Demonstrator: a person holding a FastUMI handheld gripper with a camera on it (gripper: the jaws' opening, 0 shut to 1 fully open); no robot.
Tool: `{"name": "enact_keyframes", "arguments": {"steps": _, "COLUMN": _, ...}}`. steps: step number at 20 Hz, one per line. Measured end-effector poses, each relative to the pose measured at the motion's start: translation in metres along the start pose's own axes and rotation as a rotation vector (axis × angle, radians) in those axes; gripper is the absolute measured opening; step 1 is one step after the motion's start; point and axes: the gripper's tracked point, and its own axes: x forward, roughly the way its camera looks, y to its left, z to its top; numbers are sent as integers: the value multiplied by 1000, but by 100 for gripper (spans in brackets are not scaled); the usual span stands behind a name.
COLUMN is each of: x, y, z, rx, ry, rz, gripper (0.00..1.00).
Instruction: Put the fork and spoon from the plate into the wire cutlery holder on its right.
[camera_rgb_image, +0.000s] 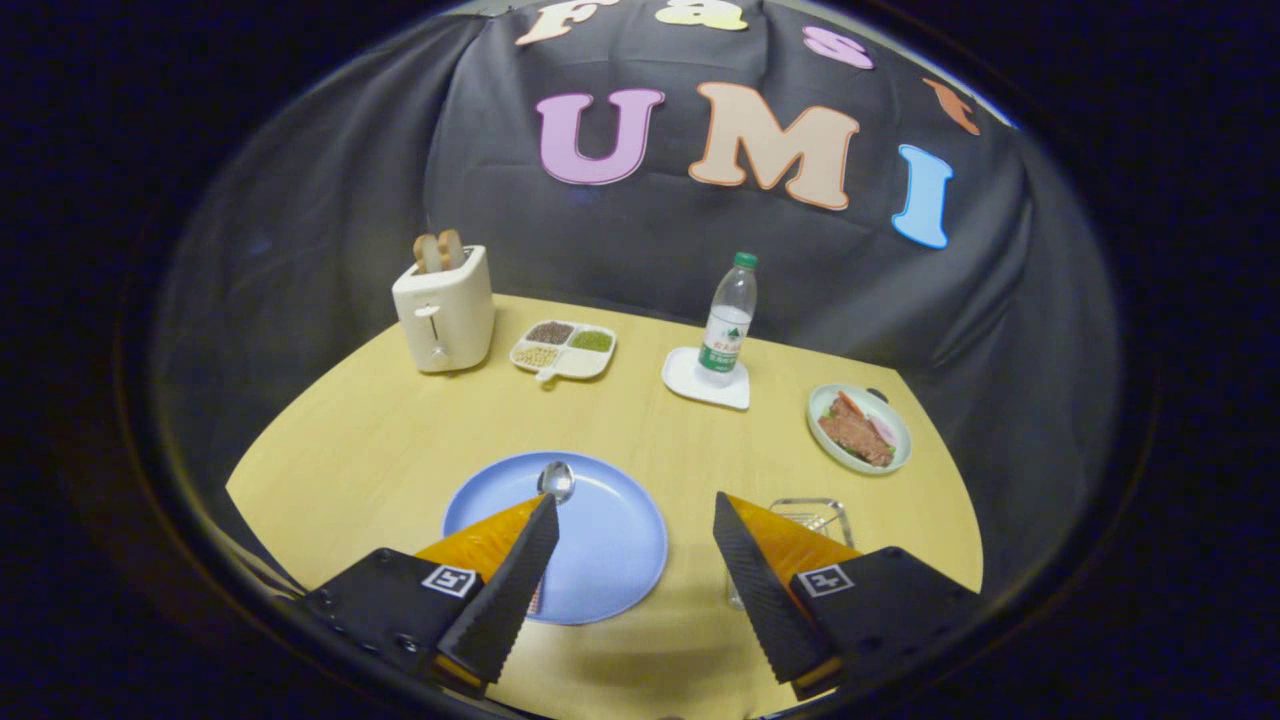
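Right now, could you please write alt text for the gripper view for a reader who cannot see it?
The open gripper hovers above a blue plate holding a spoon, with the wire cutlery holder beside the plate on a yellow table. Beyond stand a toaster and water bottle.

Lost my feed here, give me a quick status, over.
Hand-held gripper open, above the blue plate. Spoon on plate, bowl just beyond one finger; fork not made out. Wire cutlery holder partly behind the other finger. Nothing in the way.

Bottle (728, 318) label too small to read; no other text.
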Motion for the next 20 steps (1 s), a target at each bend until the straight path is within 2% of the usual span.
{"name": "enact_keyframes", "arguments": {"steps": 4, "x": 18, "y": 31, "z": -26, "rx": -23, "ry": 39, "rz": 27, "gripper": 99}}
{"name": "enact_keyframes", "arguments": {"steps": 14, "x": 54, "y": 65, "z": -92, "rx": -67, "ry": 214, "rz": 82, "gripper": 98}}
{"name": "enact_keyframes", "arguments": {"steps": 19, "x": 64, "y": 75, "z": -104, "rx": -73, "ry": 255, "rz": 106, "gripper": 88}}
{"name": "enact_keyframes", "arguments": {"steps": 20, "x": 67, "y": 75, "z": -105, "rx": -77, "ry": 257, "rz": 100, "gripper": 83}}
